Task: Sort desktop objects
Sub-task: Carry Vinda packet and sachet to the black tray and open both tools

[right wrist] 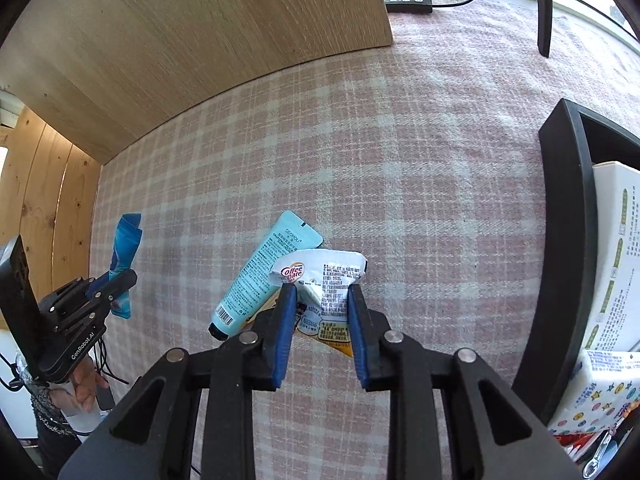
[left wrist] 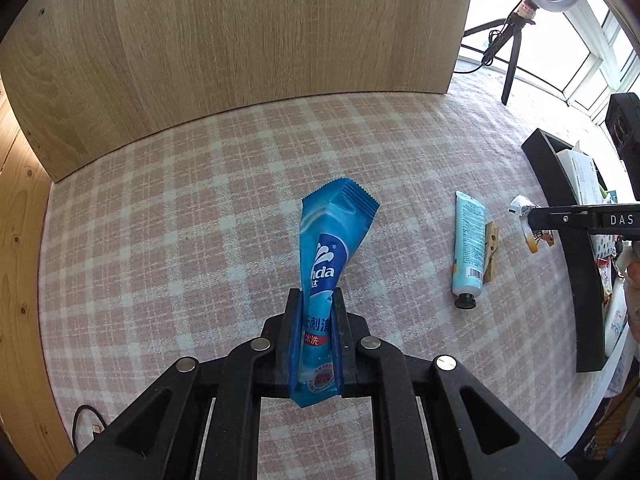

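My left gripper (left wrist: 318, 292) is shut on a blue wet-wipe sachet (left wrist: 328, 248) that stands up from between its pads, above the pink checked cloth (left wrist: 180, 220). In the right wrist view the same sachet (right wrist: 126, 236) shows at the far left in the left gripper (right wrist: 116, 280). My right gripper (right wrist: 321, 292) has its blue pads against both sides of a crumpled white Coffee-mate sachet (right wrist: 324, 272). A light-blue cream tube (right wrist: 268, 268) lies just left of it. From the left wrist view the right gripper (left wrist: 532, 216) is at the right edge, beside the tube (left wrist: 469, 244).
A wooden clothespin (left wrist: 491, 252) lies against the tube. A black tray (right wrist: 560, 200) at the right holds a white box (right wrist: 616, 260) and packets. A wooden board (left wrist: 240, 40) stands along the back. A ring-light tripod (left wrist: 516, 40) stands at the far right corner.
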A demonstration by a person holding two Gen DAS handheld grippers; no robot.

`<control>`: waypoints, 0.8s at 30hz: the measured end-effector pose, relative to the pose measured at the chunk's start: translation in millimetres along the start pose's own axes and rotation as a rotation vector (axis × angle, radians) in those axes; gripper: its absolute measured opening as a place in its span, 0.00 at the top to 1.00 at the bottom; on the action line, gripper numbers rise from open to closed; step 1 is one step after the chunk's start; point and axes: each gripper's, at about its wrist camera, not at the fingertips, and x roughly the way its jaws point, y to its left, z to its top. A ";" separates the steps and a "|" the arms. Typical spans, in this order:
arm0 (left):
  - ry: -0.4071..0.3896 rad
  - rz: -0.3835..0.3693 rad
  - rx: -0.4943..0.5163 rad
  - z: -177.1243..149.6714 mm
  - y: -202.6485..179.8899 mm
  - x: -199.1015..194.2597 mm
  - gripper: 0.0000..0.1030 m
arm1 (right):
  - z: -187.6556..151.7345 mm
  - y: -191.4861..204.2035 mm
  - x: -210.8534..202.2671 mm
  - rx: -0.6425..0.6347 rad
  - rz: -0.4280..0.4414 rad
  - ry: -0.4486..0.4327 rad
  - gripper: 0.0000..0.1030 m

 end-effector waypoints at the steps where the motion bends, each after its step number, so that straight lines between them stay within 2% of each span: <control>1: -0.006 0.001 0.013 0.8 -4.7 -3.9 0.89 | -3.1 -1.3 -7.1 0.000 -0.003 -0.009 0.76; 5: -0.031 -0.022 0.082 5.4 -31.4 -21.5 0.89 | -20.5 -20.4 -35.5 0.022 -0.022 -0.040 0.76; 8: -0.031 -0.055 0.150 10.5 -66.2 -24.4 0.89 | -36.9 -46.1 -59.9 0.048 -0.044 -0.062 0.76; 13: -0.042 -0.128 0.260 22.7 -143.4 -28.3 0.89 | -68.6 -89.6 -91.4 0.119 -0.094 -0.117 0.76; 20: -0.061 -0.252 0.427 28.9 -249.3 -44.4 0.89 | -123.2 -167.9 -160.4 0.256 -0.177 -0.192 0.76; 24: -0.056 -0.304 0.515 35.2 -314.6 -39.6 0.89 | -155.3 -208.7 -190.3 0.348 -0.225 -0.216 0.75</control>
